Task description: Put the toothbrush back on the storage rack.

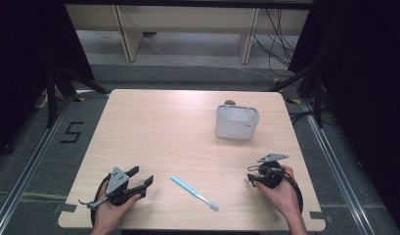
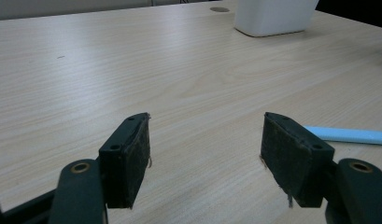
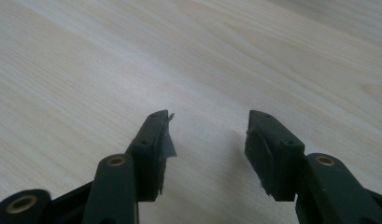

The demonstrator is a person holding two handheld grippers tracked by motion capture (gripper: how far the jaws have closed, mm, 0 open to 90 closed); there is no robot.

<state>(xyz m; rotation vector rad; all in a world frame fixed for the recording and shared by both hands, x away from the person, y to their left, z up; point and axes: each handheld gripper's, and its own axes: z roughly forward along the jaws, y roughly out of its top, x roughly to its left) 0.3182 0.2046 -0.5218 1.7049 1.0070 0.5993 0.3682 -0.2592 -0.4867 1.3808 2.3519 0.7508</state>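
A light wooden table [image 1: 163, 127] is seen from above. The left gripper [image 1: 141, 178] is held low over the near left part of the table, its jaws spread apart with nothing between them. In the left gripper view the same gap [image 2: 205, 154] is seen over bare wood, both pads [image 2: 137, 158] frayed at the edges. A light blue toothbrush [image 1: 193, 192] is laid flat on the table near the front edge, between the two grippers, its bristle end turned toward the near right. It is found just to the right of the left gripper, not touched by it; a stretch of its handle [image 2: 347, 135] is seen beyond the right-hand jaw in the left gripper view.

The right gripper [image 1: 252, 177] is held at the near right of the table, well apart from the toothbrush. Its jaws are parted and nothing is gripped; only wood grain is seen through the gap [image 3: 209, 140].

A white container [image 1: 236, 122] is set upright on the far right part of the table, well apart from both grippers, with a small dark round spot [image 1: 230, 102] just behind it.
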